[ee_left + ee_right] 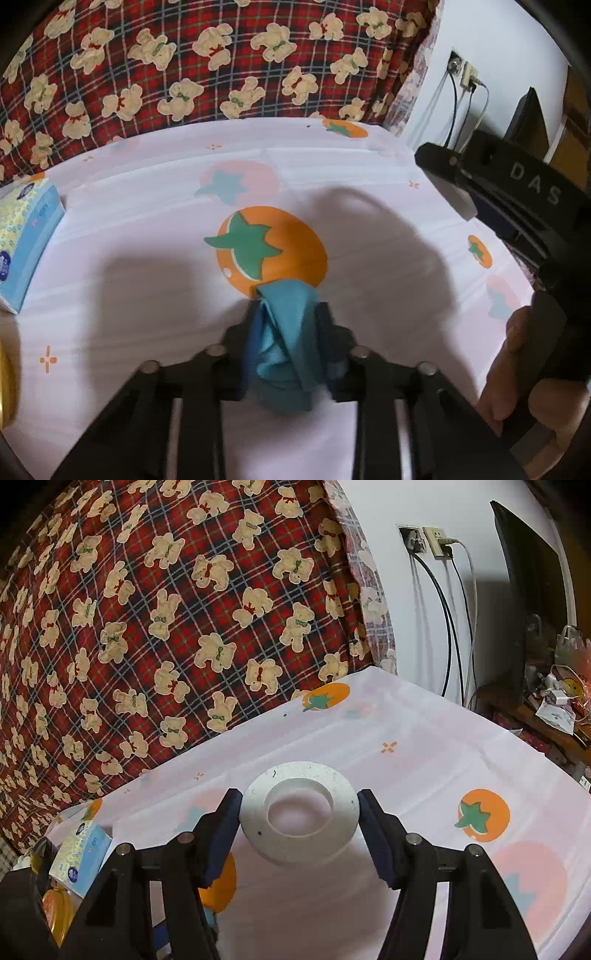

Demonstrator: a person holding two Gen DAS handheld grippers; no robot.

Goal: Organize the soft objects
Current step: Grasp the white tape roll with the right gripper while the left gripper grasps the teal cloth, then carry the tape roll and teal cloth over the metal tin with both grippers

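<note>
Left wrist view: we see the left gripper clamped on a bunched blue cloth, its pads pinching the fabric from both sides. The cloth sticks out past the fingertips and reaches the edge of an orange tomato print on the white tablecloth. We note a tissue box at the left edge of the table. Behind the table hangs a red plaid fabric with teddy bears. At the right edge we see the right gripper, black, with a hand on its handle.

Right wrist view: we see the right gripper holding a white ring, one pad pressed against each side of its outer rim. The ring sits tilted above the tablecloth. The tissue box shows at lower left. Wall sockets with cables are on the white wall to the right.
</note>
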